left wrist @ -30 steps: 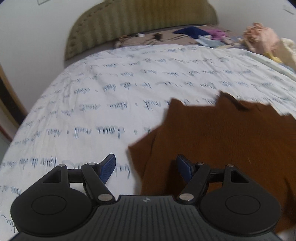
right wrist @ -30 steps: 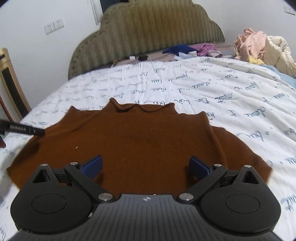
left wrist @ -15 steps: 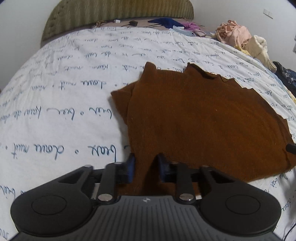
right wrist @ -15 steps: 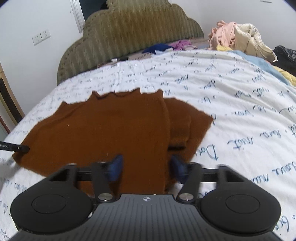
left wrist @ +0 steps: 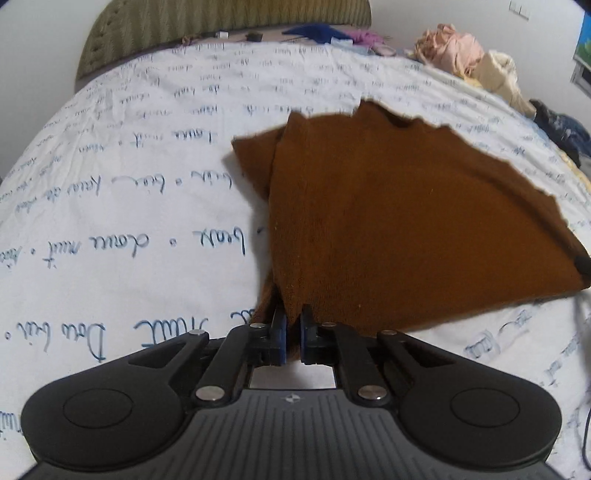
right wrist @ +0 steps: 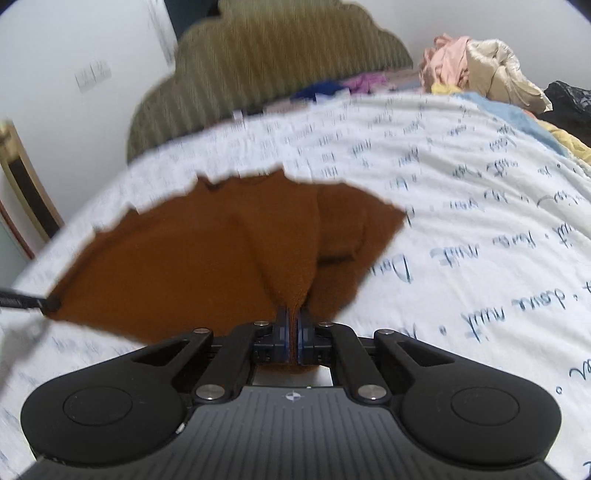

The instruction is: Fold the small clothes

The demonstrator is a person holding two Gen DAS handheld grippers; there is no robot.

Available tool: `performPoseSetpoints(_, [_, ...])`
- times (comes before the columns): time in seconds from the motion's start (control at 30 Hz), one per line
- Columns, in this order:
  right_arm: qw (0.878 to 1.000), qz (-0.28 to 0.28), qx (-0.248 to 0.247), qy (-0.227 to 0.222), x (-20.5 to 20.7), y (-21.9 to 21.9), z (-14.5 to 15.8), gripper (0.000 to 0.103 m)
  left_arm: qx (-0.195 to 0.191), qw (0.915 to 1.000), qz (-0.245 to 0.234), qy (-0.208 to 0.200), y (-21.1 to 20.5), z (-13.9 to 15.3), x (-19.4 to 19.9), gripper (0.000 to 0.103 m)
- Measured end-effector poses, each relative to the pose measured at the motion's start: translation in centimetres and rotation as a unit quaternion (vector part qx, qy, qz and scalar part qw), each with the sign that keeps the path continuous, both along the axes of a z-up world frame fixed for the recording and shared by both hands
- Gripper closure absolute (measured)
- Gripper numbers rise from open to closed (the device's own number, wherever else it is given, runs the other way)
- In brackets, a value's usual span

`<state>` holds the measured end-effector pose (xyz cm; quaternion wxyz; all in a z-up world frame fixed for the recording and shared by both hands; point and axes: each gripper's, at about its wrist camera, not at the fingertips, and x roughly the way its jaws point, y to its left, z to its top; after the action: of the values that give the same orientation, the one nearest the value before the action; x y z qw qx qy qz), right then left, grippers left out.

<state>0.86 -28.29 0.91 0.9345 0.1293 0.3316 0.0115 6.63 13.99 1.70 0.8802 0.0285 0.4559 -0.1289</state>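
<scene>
A brown knit top [left wrist: 399, 221] lies on the white bedsheet with blue script [left wrist: 129, 184], neck pointing to the headboard. My left gripper [left wrist: 291, 328] is shut on the hem's near left corner, cloth pinched between its blue pads. In the right wrist view the same brown top [right wrist: 192, 258] spreads to the left, and my right gripper [right wrist: 293, 330] is shut on the hem's right corner, which bunches up into the pads. A short sleeve [right wrist: 362, 236] is folded out to the right. The other gripper's black tip [right wrist: 22, 301] shows at the far left corner.
A green ribbed headboard [right wrist: 266, 70] stands at the far end. A heap of pink and cream clothes [right wrist: 476, 62] sits at the back right, with dark garments [left wrist: 561, 129] beside it. Blue and purple items [left wrist: 325, 31] lie near the headboard. A wooden frame [right wrist: 26, 192] is at left.
Both grippers went from wide open over the hem to shut on its two corners. The hem now lifts and bunches at the pads, and both cameras came closer to the cloth.
</scene>
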Motion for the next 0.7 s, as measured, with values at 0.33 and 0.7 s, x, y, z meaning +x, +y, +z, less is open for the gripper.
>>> performPoseSetpoints(0.33, [0.994, 0.013, -0.08, -0.07, 1.7, 5.2, 2.5, 0.057, 0.073, 0.9893, 0.045, -0.118, -3.4, 4.4, -0.3, 0.032])
performPoseSetpoints(0.7, [0.996, 0.013, -0.087, -0.028, 4.5, 8.3, -1.2, 0.04, 0.118, 0.9859, 0.081, -0.088, -6.4, -1.2, 1.8, 0.028])
